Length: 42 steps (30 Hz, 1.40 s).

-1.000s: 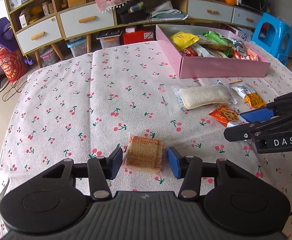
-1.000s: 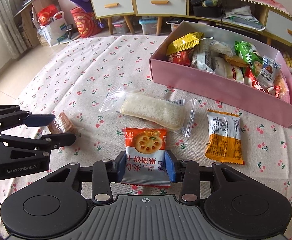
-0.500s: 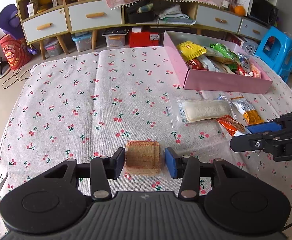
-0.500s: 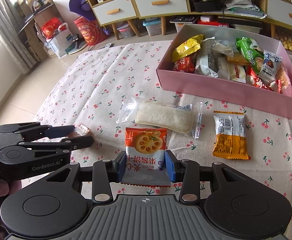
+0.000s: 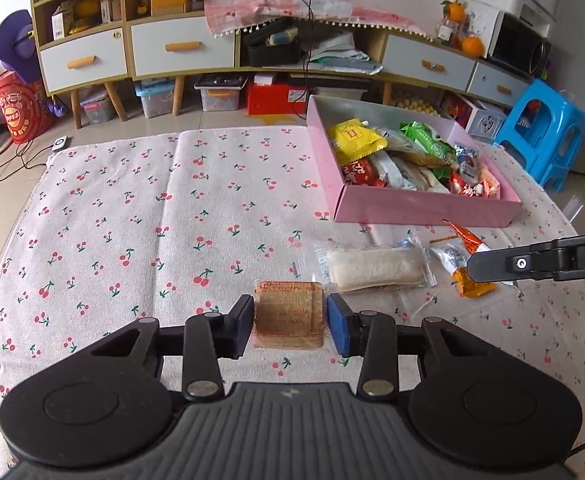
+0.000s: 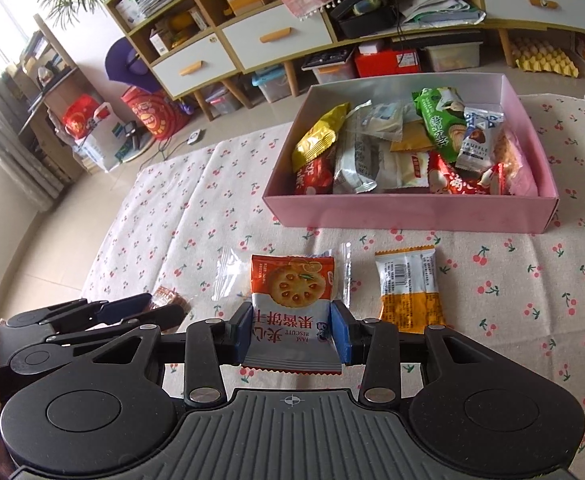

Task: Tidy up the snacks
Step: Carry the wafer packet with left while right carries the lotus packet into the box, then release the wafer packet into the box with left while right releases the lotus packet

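Observation:
A brown wafer pack point(image 5: 288, 316) in clear wrap sits between the blue pads of my left gripper point(image 5: 288, 322). The jaws are closing and both pads touch its sides, just above the cherry-print cloth. My right gripper point(image 6: 292, 334) is shut on the lower half of an orange jam biscuit pack point(image 6: 292, 288), held upright off the cloth. The pink box point(image 6: 412, 212) with several snack packs lies beyond it. The right gripper's fingers point(image 5: 532, 264) reach in from the right edge of the left wrist view. The left gripper point(image 6: 148, 308) shows at lower left of the right wrist view.
A white bread pack point(image 5: 372, 266) in clear wrap and an orange-and-white packet point(image 6: 408, 292) lie on the cloth in front of the box. Bare cloth point(image 5: 132, 220) spreads to the left. Cabinets, storage bins and a blue stool point(image 5: 540, 132) stand beyond the table's far edge.
The left jaws narrowed onto the wafer pack and the gripper rose slightly. The right gripper rolled and lifted the biscuit pack off the cloth, now in front of the bread pack.

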{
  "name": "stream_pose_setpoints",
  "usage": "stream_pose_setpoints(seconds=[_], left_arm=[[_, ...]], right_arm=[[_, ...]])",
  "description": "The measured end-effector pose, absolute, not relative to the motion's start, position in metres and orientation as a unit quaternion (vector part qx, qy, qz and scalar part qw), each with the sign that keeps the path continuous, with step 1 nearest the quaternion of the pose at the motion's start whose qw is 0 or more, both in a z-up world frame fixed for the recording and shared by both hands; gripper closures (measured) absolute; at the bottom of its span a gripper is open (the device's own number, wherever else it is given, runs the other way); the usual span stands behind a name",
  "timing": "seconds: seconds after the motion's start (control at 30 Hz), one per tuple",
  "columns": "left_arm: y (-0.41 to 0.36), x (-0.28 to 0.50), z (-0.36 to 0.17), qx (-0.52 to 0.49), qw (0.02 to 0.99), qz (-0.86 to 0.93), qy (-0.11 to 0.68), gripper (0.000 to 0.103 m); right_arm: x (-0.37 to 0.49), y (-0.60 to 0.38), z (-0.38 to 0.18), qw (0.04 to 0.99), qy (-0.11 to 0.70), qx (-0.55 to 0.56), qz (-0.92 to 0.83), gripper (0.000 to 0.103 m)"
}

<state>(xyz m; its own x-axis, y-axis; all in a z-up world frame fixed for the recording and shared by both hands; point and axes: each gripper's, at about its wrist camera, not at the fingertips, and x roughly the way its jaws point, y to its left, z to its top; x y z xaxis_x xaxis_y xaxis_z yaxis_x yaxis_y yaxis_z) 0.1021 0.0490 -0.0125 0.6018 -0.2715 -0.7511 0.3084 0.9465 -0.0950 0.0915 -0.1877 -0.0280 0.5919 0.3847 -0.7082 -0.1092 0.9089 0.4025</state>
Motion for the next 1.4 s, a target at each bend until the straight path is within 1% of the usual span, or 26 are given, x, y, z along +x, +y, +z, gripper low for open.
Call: stream_pose_setpoints(seconds=[0.3,0.63,0.83,1.03,1.17,1.4], left_arm=[[0.015,0.112,0.001,-0.007,0.901,-0.173,0.399,0.066],[-0.023,0.143,-0.001,-0.038,0.906,-0.164,0.389,0.066],[-0.041,0.165,-0.004,-0.036,0.912,-0.16,0.377,0.066],[-0.055,0.164,-0.016,-0.019,0.922,-0.17,0.347,0.066],[-0.062,0.166,-0.022,0.008,0.924,-0.17,0.343,0.066],[-0.063,0.172,-0.022,0.003,0.925,-0.172,0.339,0.065]], right_arm=[[0.108,-0.229,-0.02,0.88,0.406,0.225,0.1,0.064],[0.136,-0.269,-0.022,0.884,0.365,0.288,0.049,0.064],[0.16,-0.268,-0.023,0.89,0.359,0.278,0.038,0.064],[0.177,-0.26,-0.033,0.903,0.345,0.253,0.044,0.064],[0.184,-0.261,-0.043,0.901,0.348,0.256,0.044,0.064],[0.188,-0.261,-0.048,0.908,0.343,0.236,0.04,0.063]])
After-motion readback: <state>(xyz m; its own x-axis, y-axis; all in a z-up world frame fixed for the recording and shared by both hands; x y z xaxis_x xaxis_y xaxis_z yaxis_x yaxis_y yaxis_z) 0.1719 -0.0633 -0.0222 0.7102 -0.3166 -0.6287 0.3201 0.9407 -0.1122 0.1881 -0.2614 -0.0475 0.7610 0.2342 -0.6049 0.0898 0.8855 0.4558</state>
